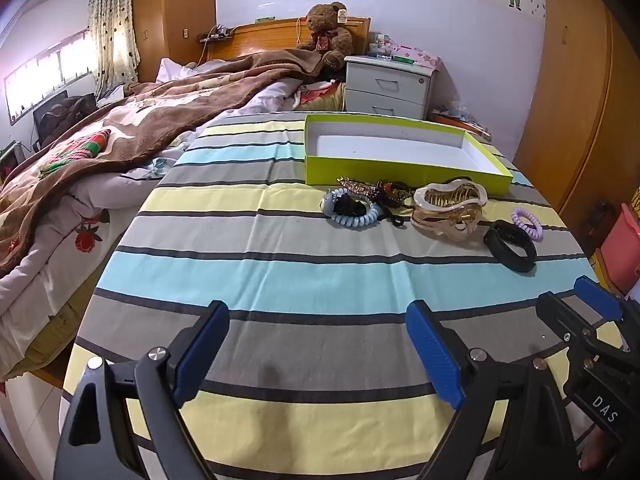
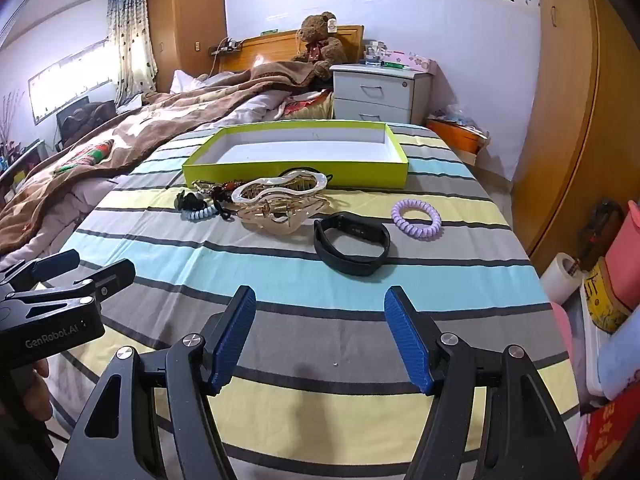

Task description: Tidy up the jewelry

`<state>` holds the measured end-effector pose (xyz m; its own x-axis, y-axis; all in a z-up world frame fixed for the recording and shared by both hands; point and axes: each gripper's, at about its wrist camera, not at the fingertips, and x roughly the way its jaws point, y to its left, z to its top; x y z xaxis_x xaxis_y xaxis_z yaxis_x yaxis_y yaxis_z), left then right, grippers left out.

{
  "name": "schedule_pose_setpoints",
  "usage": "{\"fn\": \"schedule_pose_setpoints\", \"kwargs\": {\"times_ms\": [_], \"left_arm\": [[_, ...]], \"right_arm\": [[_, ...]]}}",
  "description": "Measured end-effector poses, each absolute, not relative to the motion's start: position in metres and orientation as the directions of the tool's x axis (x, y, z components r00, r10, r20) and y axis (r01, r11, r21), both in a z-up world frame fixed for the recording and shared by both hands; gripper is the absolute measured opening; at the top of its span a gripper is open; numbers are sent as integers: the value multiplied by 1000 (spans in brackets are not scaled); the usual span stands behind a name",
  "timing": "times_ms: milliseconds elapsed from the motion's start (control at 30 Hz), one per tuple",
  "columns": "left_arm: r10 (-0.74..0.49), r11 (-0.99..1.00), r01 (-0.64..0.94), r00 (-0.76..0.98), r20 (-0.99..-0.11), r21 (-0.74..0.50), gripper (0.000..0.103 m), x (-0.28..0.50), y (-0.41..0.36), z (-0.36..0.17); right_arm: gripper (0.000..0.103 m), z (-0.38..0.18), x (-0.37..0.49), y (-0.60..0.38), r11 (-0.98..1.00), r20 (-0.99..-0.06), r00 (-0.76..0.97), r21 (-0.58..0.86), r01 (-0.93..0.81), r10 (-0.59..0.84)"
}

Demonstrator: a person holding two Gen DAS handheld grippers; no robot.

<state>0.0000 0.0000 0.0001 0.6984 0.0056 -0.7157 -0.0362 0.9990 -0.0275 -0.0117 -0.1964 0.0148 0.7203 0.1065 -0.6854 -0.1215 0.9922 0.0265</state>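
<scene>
A shallow lime-green box (image 1: 400, 170) (image 2: 296, 170) with a white inside lies empty on the striped cloth. In front of it sit a large cream-and-gold hair claw (image 1: 450, 208) (image 2: 280, 200), a black wristband (image 1: 510, 246) (image 2: 352, 244), a lilac spiral hair tie (image 1: 528, 224) (image 2: 416, 220), a pale blue spiral tie with a black piece (image 1: 350, 210) (image 2: 196, 208), and a tangle of beaded and gold clips (image 1: 384, 190) (image 2: 218, 190). My left gripper (image 1: 318, 316) is open over bare cloth near the front. My right gripper (image 2: 320, 300) is open too, short of the wristband.
The striped cloth (image 1: 280, 272) covers a raised surface beside a bed with a brown blanket (image 1: 132, 120). A white nightstand (image 1: 388, 86) and a teddy bear (image 1: 330, 34) are behind. Wooden wardrobes stand on the right, with boxes and a tape roll (image 2: 564, 276) on the floor.
</scene>
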Motion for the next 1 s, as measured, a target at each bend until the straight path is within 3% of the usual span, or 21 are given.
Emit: {"fn": "schedule_pose_setpoints", "kwargs": {"times_ms": [1000], "left_arm": [[28, 999, -51, 699, -715, -11, 91, -1, -1, 1]], "right_arm": [[67, 17, -9, -195, 991, -668, 734, 41, -127, 122]]}}
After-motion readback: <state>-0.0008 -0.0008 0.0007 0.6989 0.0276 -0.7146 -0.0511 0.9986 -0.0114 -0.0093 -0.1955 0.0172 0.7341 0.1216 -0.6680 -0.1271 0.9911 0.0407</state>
